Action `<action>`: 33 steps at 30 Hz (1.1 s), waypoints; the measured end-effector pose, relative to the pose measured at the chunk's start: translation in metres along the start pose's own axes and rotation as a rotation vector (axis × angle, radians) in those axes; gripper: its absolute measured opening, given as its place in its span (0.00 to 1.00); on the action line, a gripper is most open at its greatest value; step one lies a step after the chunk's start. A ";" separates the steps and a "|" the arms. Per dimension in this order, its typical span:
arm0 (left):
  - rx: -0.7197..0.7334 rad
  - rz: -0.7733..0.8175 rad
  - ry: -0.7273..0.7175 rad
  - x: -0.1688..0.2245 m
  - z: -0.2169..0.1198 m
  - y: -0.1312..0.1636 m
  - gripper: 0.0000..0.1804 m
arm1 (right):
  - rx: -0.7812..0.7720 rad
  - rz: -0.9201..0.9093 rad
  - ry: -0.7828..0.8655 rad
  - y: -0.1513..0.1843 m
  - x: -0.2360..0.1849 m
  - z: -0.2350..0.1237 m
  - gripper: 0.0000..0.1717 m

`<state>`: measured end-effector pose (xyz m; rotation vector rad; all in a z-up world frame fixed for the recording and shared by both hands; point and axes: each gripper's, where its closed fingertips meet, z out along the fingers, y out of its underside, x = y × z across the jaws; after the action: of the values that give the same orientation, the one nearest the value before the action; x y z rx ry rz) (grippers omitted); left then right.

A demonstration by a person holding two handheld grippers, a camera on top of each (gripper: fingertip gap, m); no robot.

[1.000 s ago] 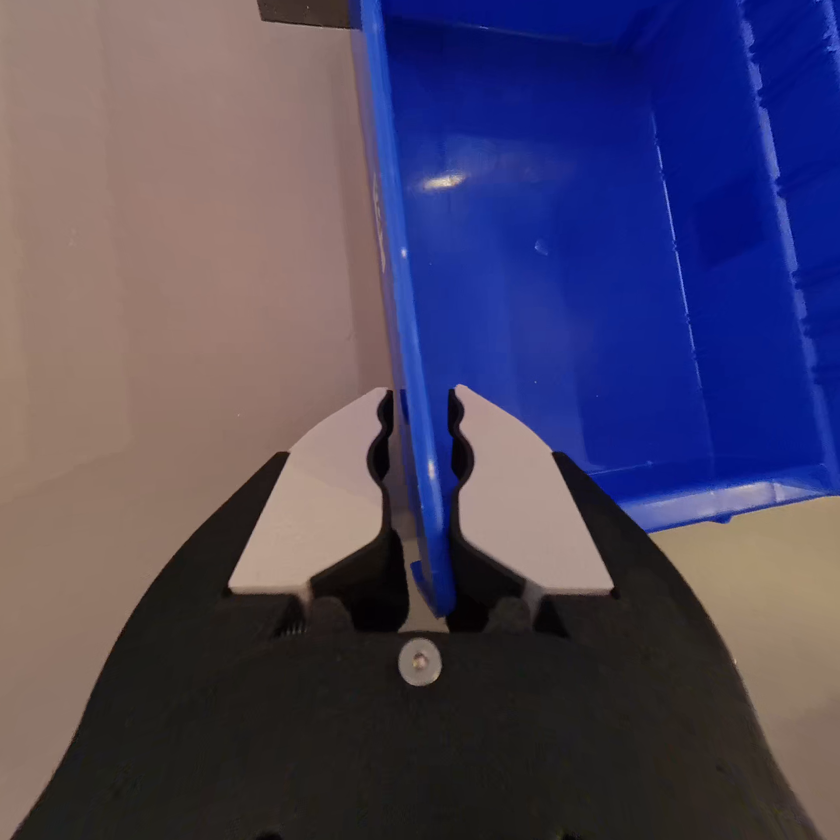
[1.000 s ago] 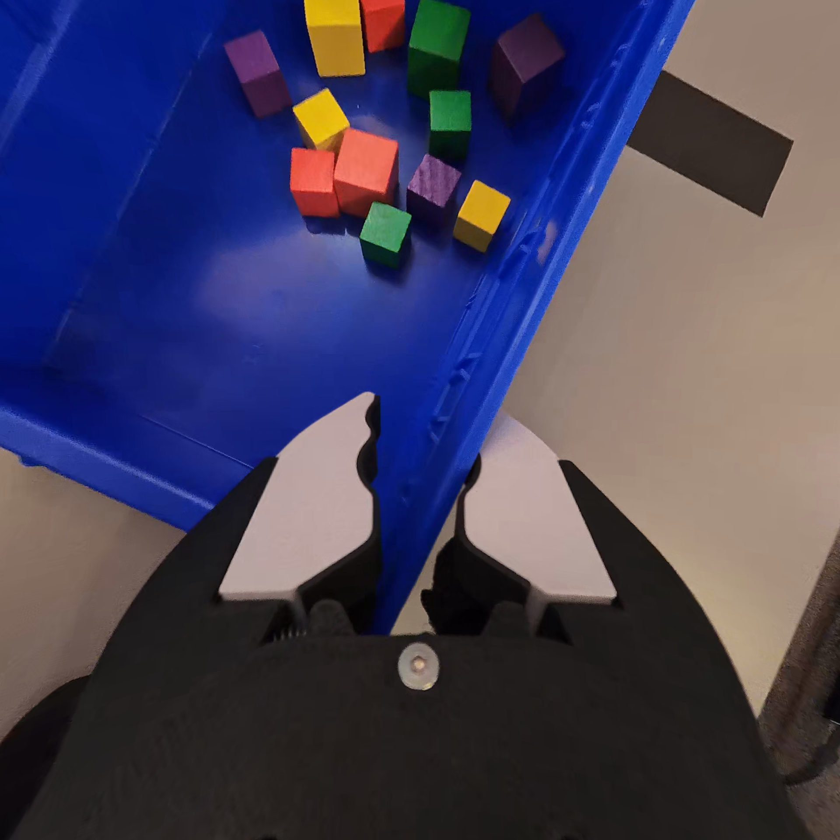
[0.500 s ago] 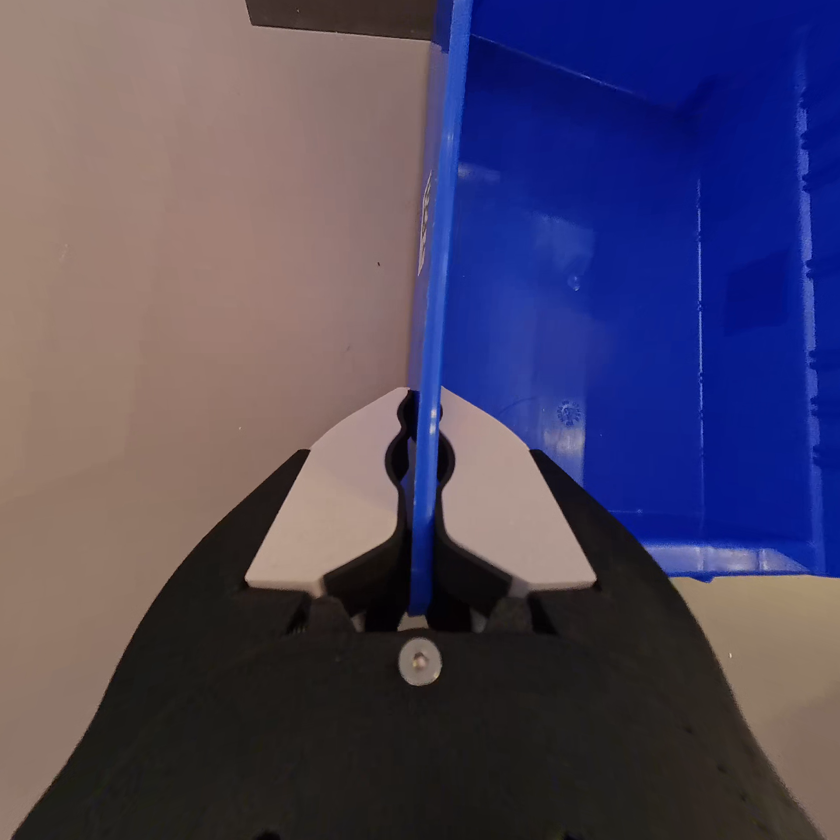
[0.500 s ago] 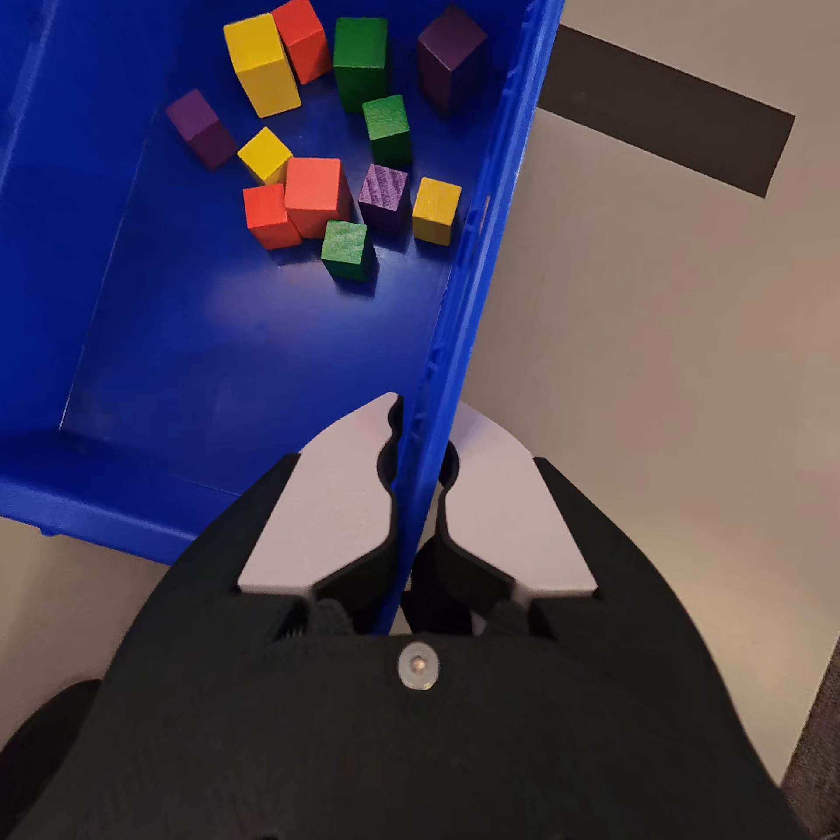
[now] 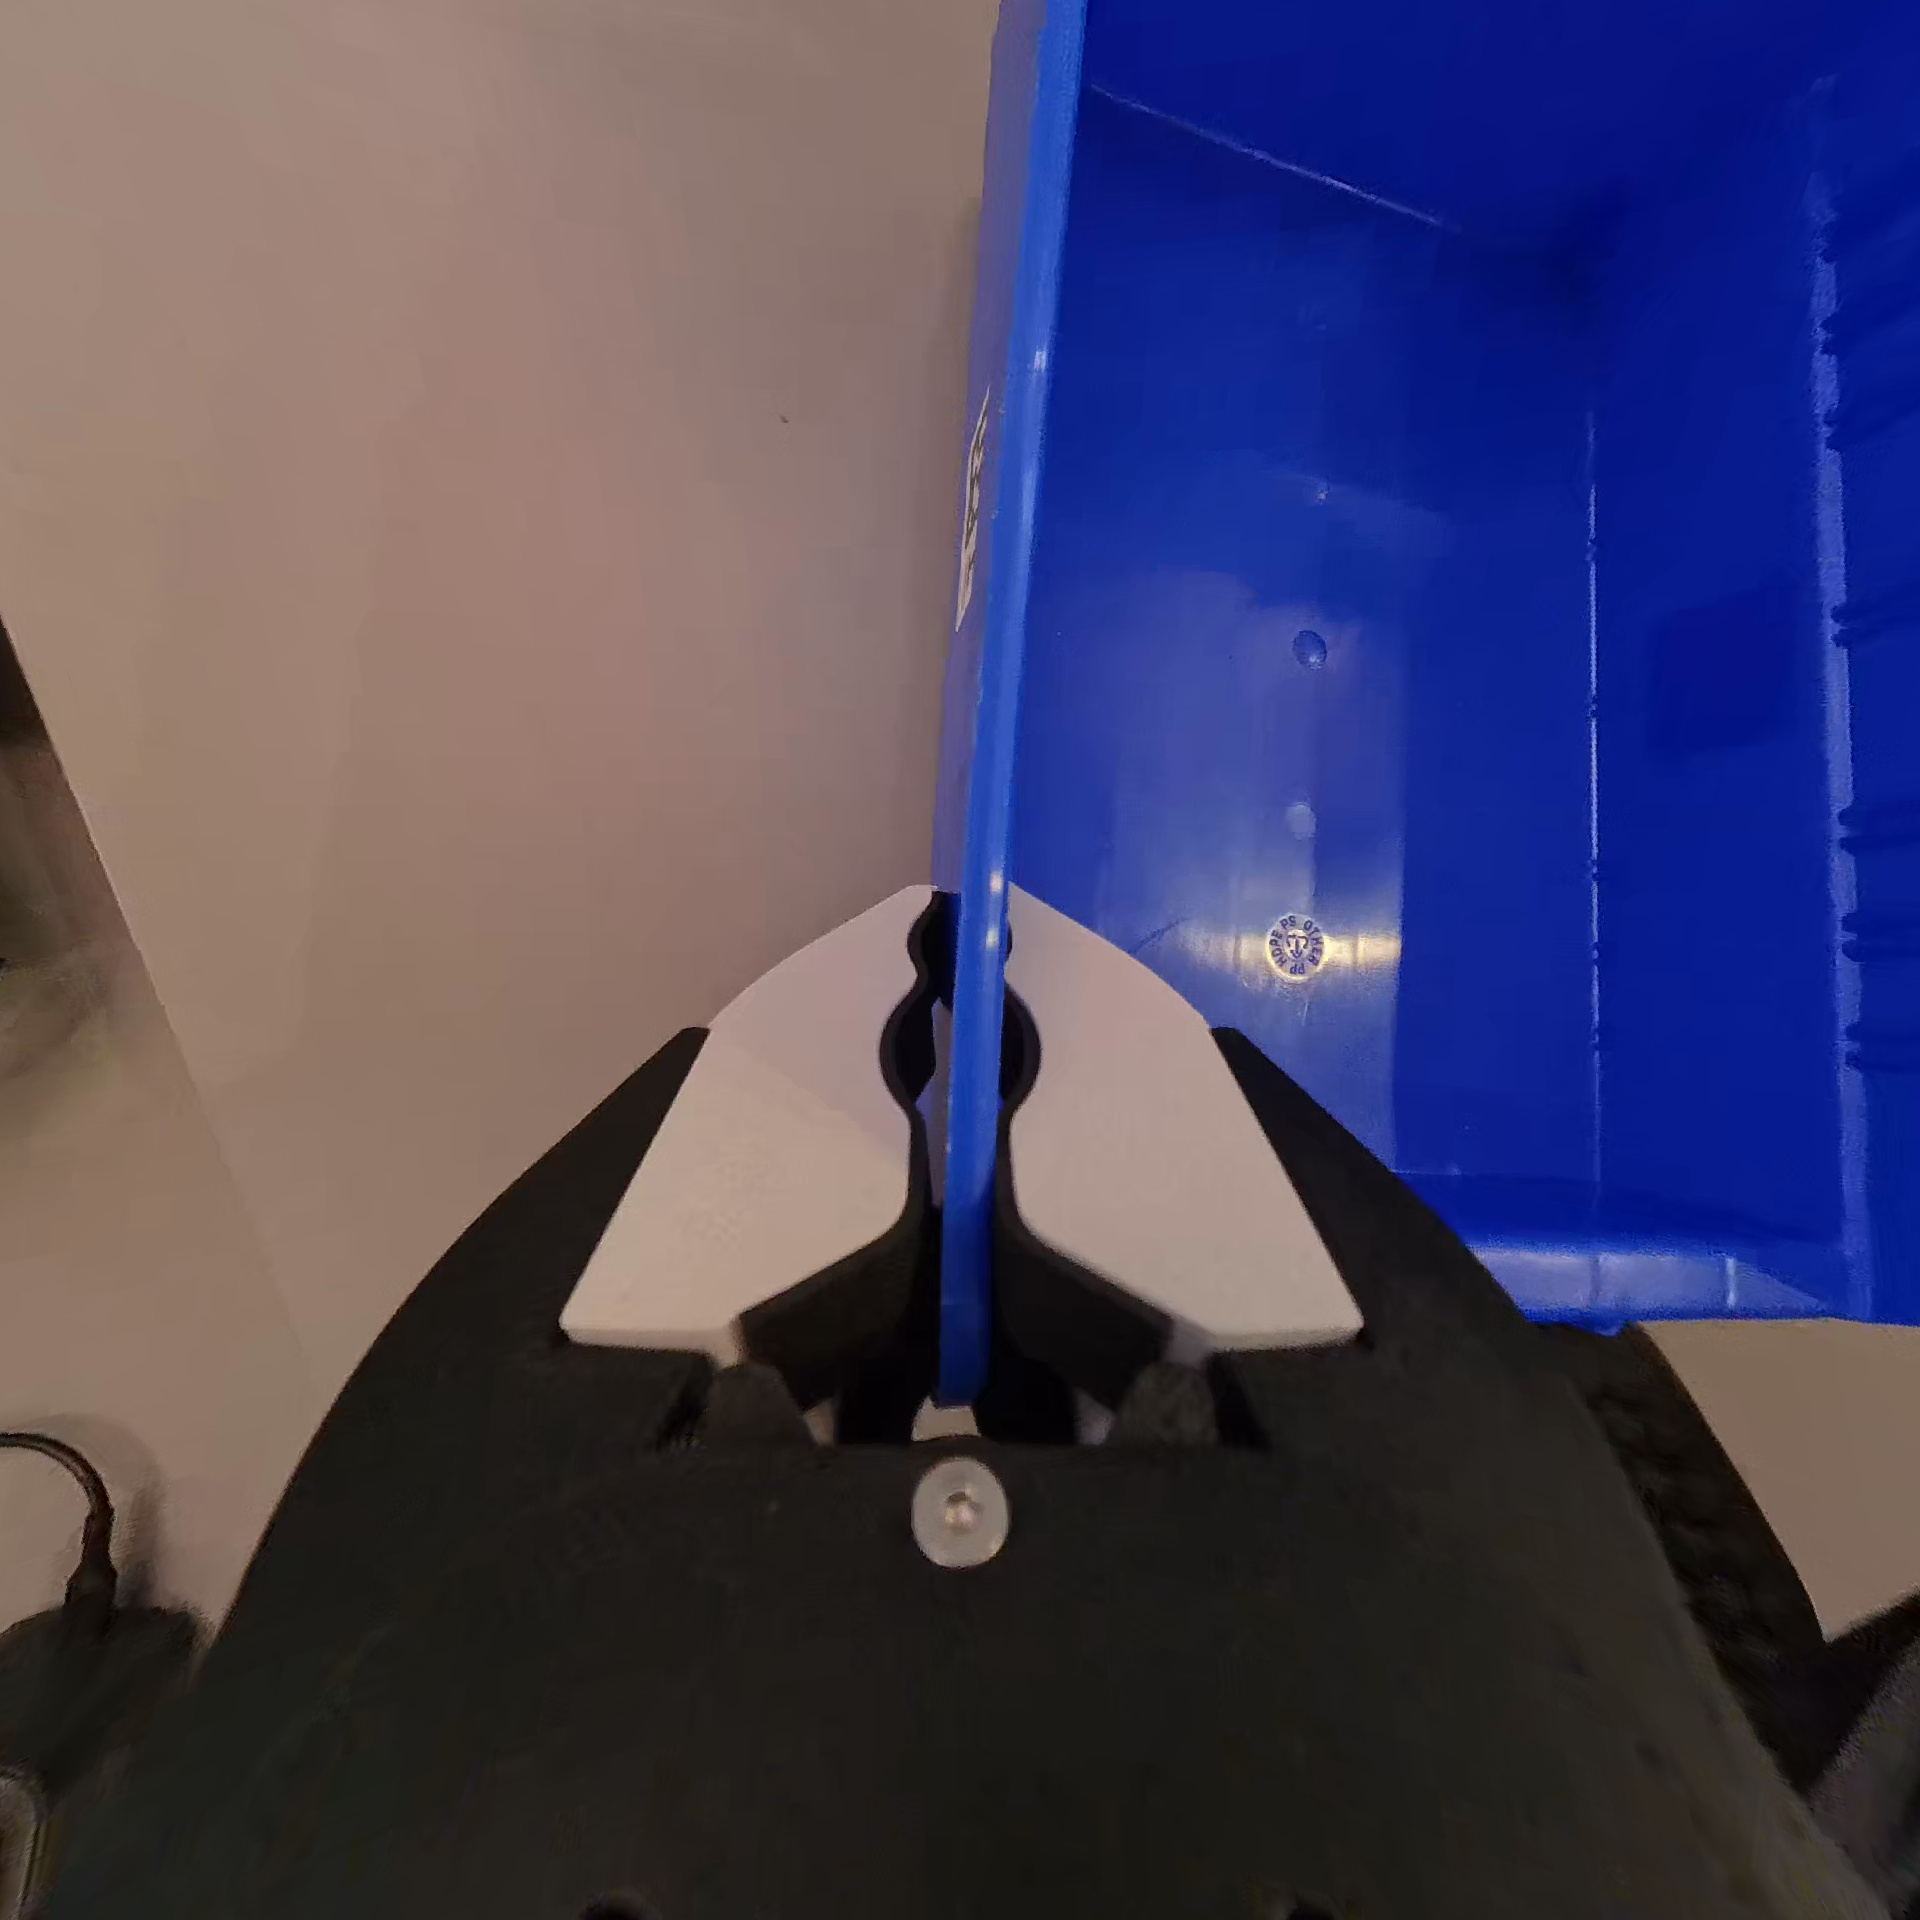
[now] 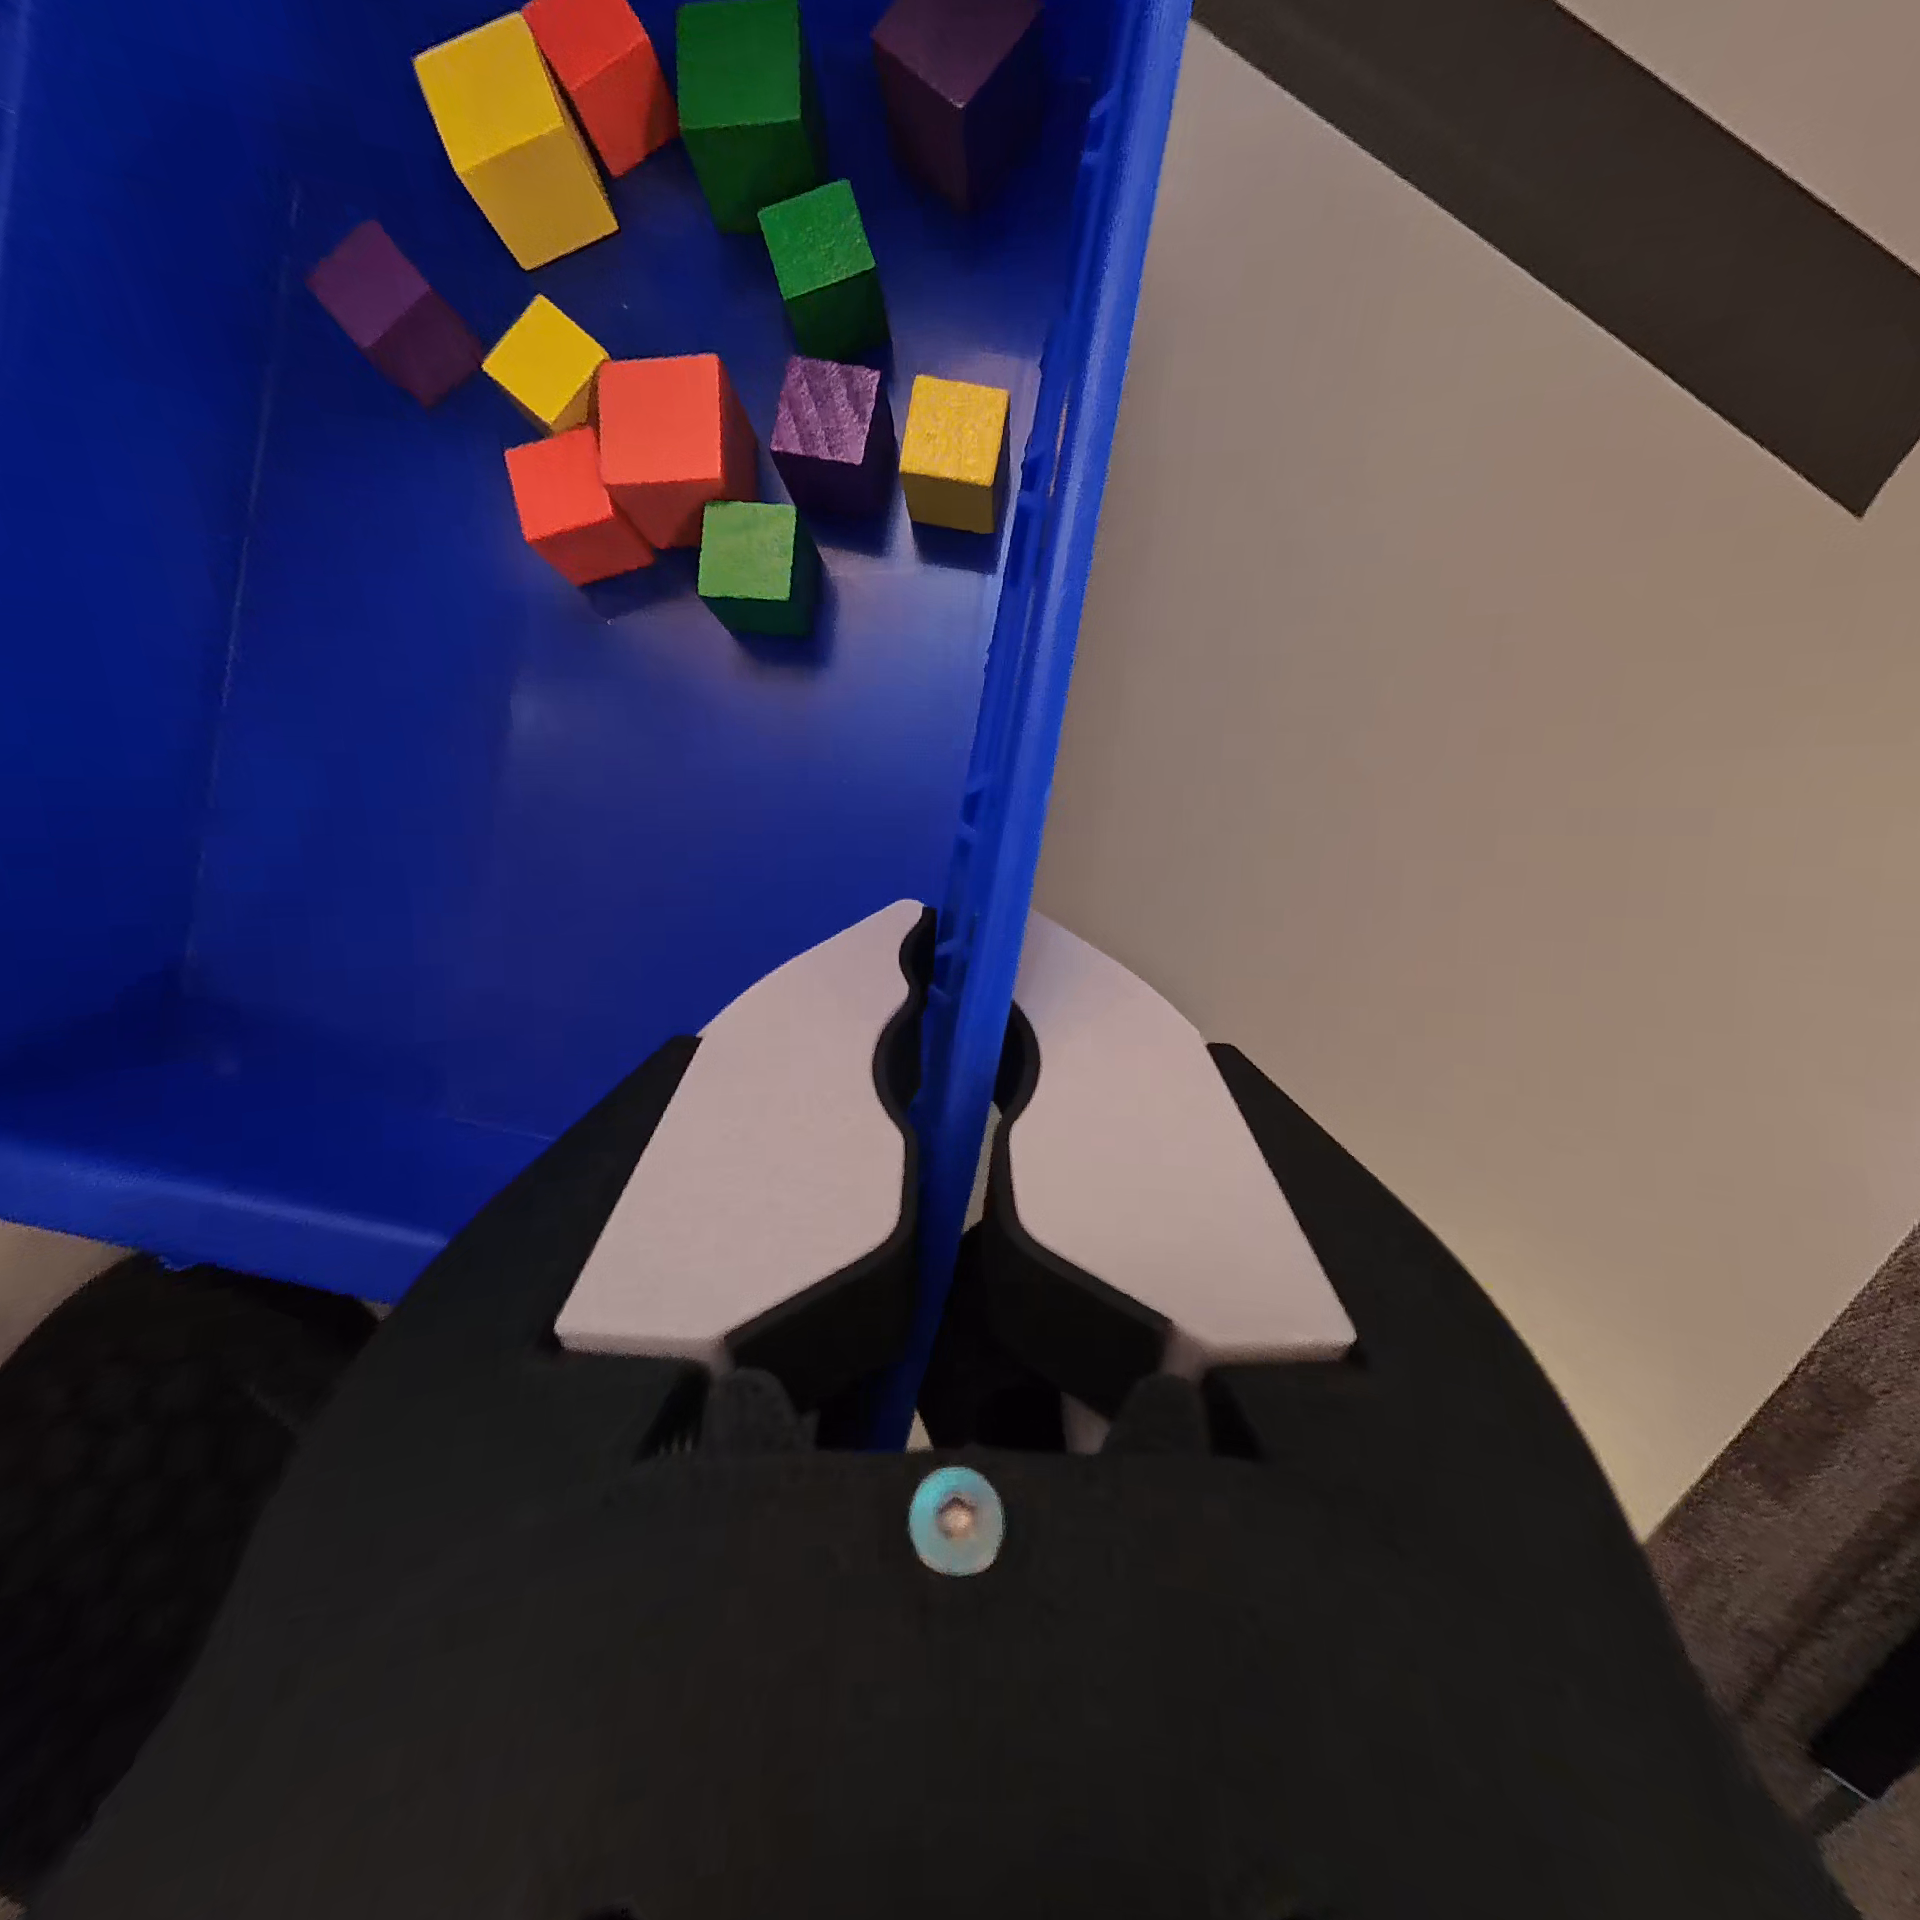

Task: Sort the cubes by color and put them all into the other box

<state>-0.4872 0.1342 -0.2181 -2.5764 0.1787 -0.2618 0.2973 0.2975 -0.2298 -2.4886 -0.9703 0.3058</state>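
In the left wrist view my left gripper (image 5: 971, 914) is shut on the left wall (image 5: 1013, 520) of an empty blue box; both pads press on the thin rim. In the right wrist view my right gripper (image 6: 971, 925) is shut on the right wall (image 6: 1081, 520) of a second blue box. Several cubes lie at that box's far end. Among them are an orange-red cube (image 6: 670, 436), a small green cube (image 6: 748, 556), a purple cube (image 6: 831, 416), a yellow cube (image 6: 951, 447) and a tall yellow block (image 6: 514, 135).
Both boxes rest on a beige table (image 6: 1455, 831). A black tape strip (image 6: 1662, 239) lies on it, right of the cube box. Grey carpet (image 6: 1818, 1507) shows past the table edge at the lower right. A dark cable (image 5: 78, 1538) lies at the lower left in the left wrist view.
Both grippers closed from partly open onto the box walls, the left one first. Each wall now runs straighter up its view, and the cubes have shifted a little in the right view.
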 end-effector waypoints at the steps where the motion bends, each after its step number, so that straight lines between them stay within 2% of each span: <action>1: -0.010 0.019 0.011 0.005 -0.003 0.002 0.02 | -0.013 -0.011 -0.010 0.001 0.000 -0.001 0.04; 8: -0.113 0.151 0.113 0.049 -0.017 0.020 0.02 | -0.071 -0.129 -0.046 0.004 -0.004 -0.010 0.04; 16: -0.229 0.393 0.272 0.121 -0.012 0.033 0.03 | -0.106 -0.290 -0.091 0.003 -0.014 -0.017 0.04; 23: -0.262 0.575 0.396 0.189 0.002 0.036 0.02 | -0.112 -0.414 -0.102 -0.004 -0.032 -0.019 0.04; 33: -0.281 0.768 0.482 0.248 0.011 0.042 0.02 | -0.115 -0.551 -0.188 -0.020 -0.064 -0.005 0.04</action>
<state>-0.2466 0.0596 -0.2122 -2.4381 1.4172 -0.5793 0.2406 0.2652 -0.2126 -2.1974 -1.7367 0.3096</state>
